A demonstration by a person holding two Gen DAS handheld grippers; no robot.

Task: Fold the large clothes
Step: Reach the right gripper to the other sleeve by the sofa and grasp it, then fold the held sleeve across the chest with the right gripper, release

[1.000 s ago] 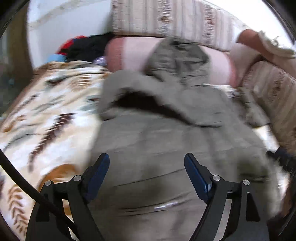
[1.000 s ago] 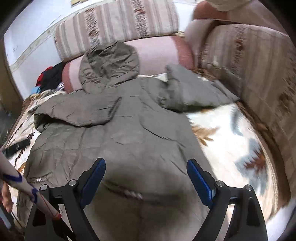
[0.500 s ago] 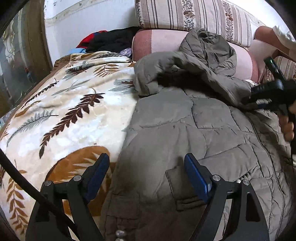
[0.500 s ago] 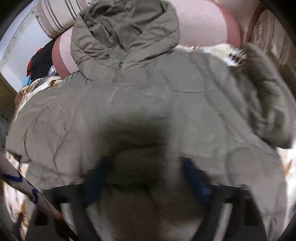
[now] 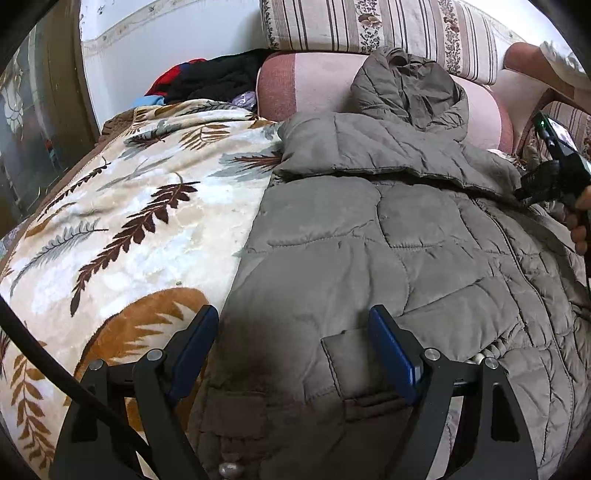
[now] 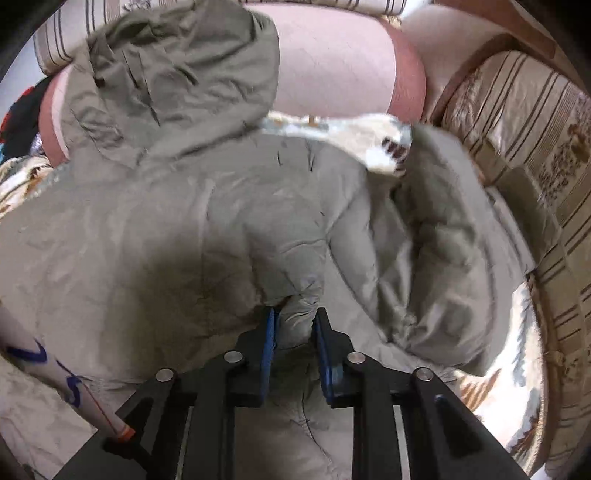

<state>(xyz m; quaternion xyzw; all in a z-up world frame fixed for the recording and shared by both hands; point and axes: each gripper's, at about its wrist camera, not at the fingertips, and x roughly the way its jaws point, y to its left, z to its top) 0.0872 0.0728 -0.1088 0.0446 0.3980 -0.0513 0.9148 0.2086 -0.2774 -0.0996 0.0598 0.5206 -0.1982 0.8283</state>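
A grey-brown quilted hooded jacket (image 5: 406,236) lies spread on a leaf-patterned blanket (image 5: 122,221), its hood (image 5: 410,85) against a pink bolster. One sleeve (image 5: 369,151) is folded across the chest. My left gripper (image 5: 295,339) is open, low over the jacket's lower left part near a pocket. My right gripper (image 6: 295,325) is shut on a pinched ridge of the jacket (image 6: 258,206) near its middle. The other sleeve (image 6: 443,229) lies bunched at the right. The right gripper also shows at the right edge of the left wrist view (image 5: 554,173).
A pink bolster (image 5: 314,81) and striped sofa cushions (image 5: 369,26) stand behind the jacket. A pile of dark and red clothes (image 5: 207,81) lies at the back left. A striped sofa arm (image 6: 524,155) borders the right side.
My right gripper moved forward onto the jacket and closed on a fold of it. The left gripper stayed open and lowered slightly over the jacket's lower left.
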